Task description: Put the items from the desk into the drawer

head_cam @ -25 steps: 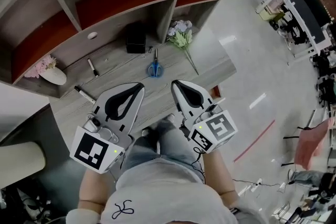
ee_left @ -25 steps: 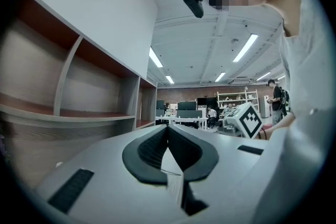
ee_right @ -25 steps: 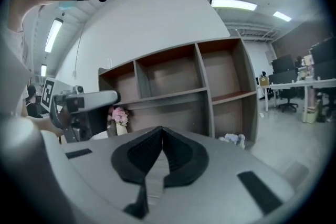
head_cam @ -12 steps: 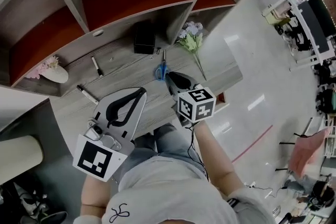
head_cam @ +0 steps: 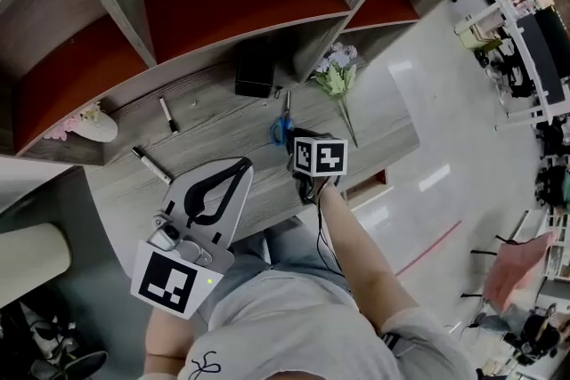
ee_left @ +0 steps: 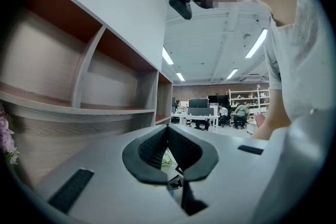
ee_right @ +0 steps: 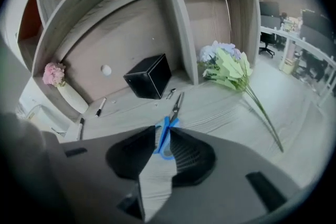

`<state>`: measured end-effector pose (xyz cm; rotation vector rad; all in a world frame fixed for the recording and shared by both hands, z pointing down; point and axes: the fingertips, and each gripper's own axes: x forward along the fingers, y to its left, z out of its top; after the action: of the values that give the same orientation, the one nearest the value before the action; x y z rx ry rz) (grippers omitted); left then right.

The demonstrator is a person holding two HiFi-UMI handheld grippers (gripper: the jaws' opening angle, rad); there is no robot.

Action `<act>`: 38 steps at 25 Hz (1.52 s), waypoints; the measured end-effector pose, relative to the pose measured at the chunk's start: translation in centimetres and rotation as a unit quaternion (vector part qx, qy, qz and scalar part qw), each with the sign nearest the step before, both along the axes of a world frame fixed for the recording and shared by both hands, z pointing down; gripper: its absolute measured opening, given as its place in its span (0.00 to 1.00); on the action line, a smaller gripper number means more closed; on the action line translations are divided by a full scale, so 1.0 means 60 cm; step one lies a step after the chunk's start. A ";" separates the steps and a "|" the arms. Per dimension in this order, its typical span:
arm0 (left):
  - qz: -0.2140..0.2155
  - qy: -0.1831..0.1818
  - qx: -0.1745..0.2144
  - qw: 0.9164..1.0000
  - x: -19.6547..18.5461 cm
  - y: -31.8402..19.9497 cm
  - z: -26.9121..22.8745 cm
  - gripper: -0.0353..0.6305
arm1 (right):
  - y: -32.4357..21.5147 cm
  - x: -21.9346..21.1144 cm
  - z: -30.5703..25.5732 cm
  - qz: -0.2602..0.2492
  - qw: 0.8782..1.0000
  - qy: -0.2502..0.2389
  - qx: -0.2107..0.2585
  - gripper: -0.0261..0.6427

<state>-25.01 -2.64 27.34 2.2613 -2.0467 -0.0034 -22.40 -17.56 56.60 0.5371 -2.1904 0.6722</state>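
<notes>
The right gripper point(ee_right: 163, 132), jaws slightly apart, hovers over the blue-handled scissors point(ee_right: 176, 105) on the desk point(ee_right: 226, 113). It should probably straddle the handles squarely before closing. The left gripper point(ee_left: 168, 131) waits with jaws together, empty.

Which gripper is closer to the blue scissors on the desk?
Right. The right gripper sits at the blue handle of the scissors; the left gripper hangs back over the near edge of the desk, apart from them.

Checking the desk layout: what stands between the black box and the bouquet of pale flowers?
An upright grey-wood shelf divider, clearest in the right gripper view.
</notes>
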 end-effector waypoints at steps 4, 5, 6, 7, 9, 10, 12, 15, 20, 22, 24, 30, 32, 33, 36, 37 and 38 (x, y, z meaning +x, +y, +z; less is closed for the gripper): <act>-0.006 0.004 -0.007 1.000 -0.006 -0.001 0.009 0.07 | 0.002 -0.003 0.034 0.005 0.999 0.029 -0.024 0.20; -0.007 0.005 -0.010 1.000 -0.009 0.000 0.012 0.07 | 0.004 -0.004 0.041 0.003 0.999 0.036 -0.027 0.20; -0.009 0.006 -0.012 1.000 -0.011 0.001 0.015 0.07 | 0.006 -0.005 0.048 0.002 0.999 0.044 -0.029 0.20; -0.011 0.005 -0.014 1.000 -0.014 0.002 0.018 0.07 | 0.008 -0.006 0.054 0.000 0.998 0.051 -0.029 0.21; -0.013 0.003 -0.019 1.000 -0.018 0.005 0.025 0.07 | 0.009 -0.009 0.062 -0.007 0.998 0.064 -0.023 0.21; -0.014 0.004 -0.021 1.000 -0.020 0.006 0.028 0.07 | 0.009 -0.012 0.063 -0.011 0.997 0.070 -0.016 0.21; -0.016 0.006 -0.022 1.000 -0.023 0.006 0.029 0.07 | 0.008 -0.017 0.061 -0.023 0.996 0.085 -0.002 0.21; -0.019 0.009 -0.019 1.000 -0.026 0.005 0.028 0.07 | 0.007 -0.019 0.062 -0.034 0.994 0.104 0.011 0.21; -0.021 0.009 -0.014 1.000 -0.028 0.006 0.027 0.07 | 0.009 -0.018 0.069 -0.062 0.986 0.148 0.037 0.19; -0.021 0.009 -0.014 1.000 -0.026 0.008 0.026 0.07 | 0.009 -0.017 0.069 -0.057 0.987 0.146 0.039 0.18; -0.022 0.007 -0.014 1.000 -0.025 0.010 0.025 0.07 | 0.007 -0.014 0.067 -0.047 0.988 0.142 0.041 0.17; -0.028 0.007 -0.019 0.999 -0.029 0.024 0.026 0.07 | 0.015 -0.003 0.063 -0.014 0.992 0.119 0.032 0.16; -0.028 0.005 -0.017 0.999 -0.028 0.027 0.024 0.07 | 0.019 0.002 0.057 -0.006 0.994 0.108 0.029 0.16; -0.027 0.004 -0.015 1.000 -0.026 0.028 0.022 0.07 | 0.019 0.004 0.052 -0.002 0.994 0.102 0.028 0.16; -0.019 0.000 -0.009 1.000 -0.015 0.029 0.015 0.07 | 0.020 0.009 0.031 0.007 0.996 0.081 0.031 0.16; -0.016 -0.002 -0.007 1.000 -0.010 0.030 0.013 0.07 | 0.021 0.012 0.022 0.009 0.997 0.074 0.033 0.16; -0.013 -0.003 -0.006 1.000 -0.005 0.032 0.011 0.07 | 0.022 0.015 0.013 0.011 0.997 0.066 0.036 0.16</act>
<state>-25.29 -0.72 27.98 2.2312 -2.0736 0.0141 -21.51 -16.25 57.35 0.6257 -2.0929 0.5547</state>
